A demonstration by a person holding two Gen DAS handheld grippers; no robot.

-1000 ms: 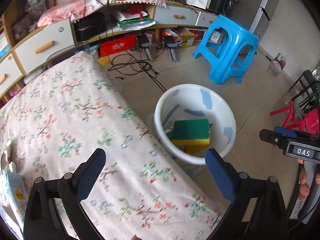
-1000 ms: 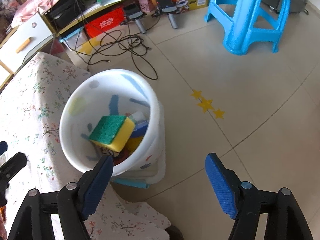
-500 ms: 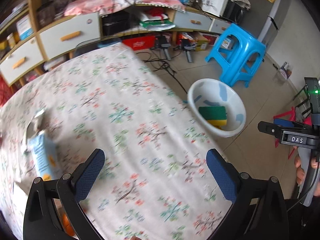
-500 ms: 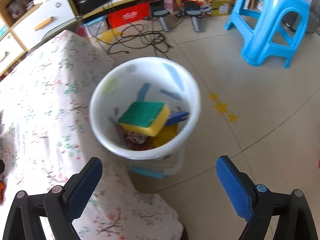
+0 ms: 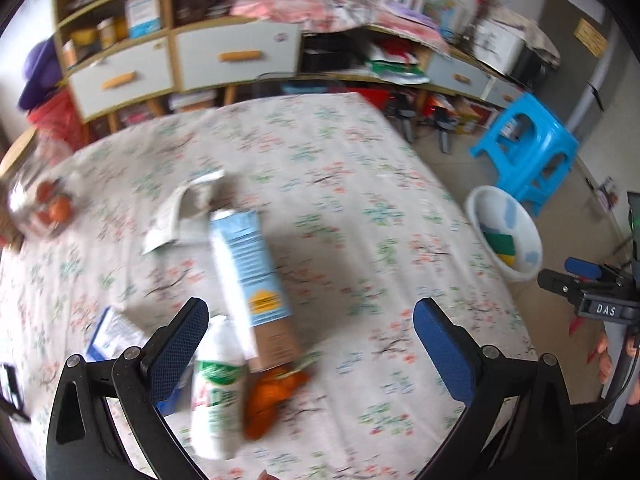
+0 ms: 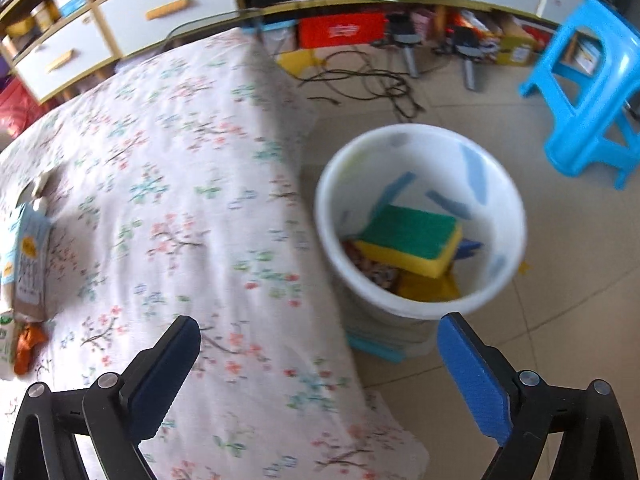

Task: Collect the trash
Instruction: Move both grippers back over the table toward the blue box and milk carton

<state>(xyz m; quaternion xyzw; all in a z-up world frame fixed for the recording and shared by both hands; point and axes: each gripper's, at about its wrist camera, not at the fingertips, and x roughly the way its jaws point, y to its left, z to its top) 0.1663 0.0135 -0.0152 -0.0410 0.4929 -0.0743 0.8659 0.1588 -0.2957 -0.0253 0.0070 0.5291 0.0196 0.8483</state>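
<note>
A cluttered room with wooden shelving and white drawers lies behind a tabletop (image 5: 360, 208) under a pale cloth printed with small flowers. In the left wrist view, the left gripper (image 5: 308, 344) hangs over this cloth with its blue-padded jaws spread wide and nothing between the pads. Below it the litter lies close together: a long light-blue and brown carton (image 5: 252, 280), a white bottle with a green label (image 5: 216, 392) just beside it, a crumpled orange wrapper (image 5: 272, 400) touching the carton's brown end, a crumpled white paper (image 5: 184, 212) farther off, and a blue and white packet (image 5: 112, 336) by the left pad. A white plastic bucket (image 5: 520, 216) stands on the floor beyond the tabletop edge, near a bright blue plastic stool (image 5: 528, 148). In the right wrist view, the right gripper (image 6: 316, 372) has just been opening its jaws, now wide and empty, above the tabletop's edge beside the bucket, where a green and yellow sponge (image 6: 412, 240) lies on other rubbish.
</note>
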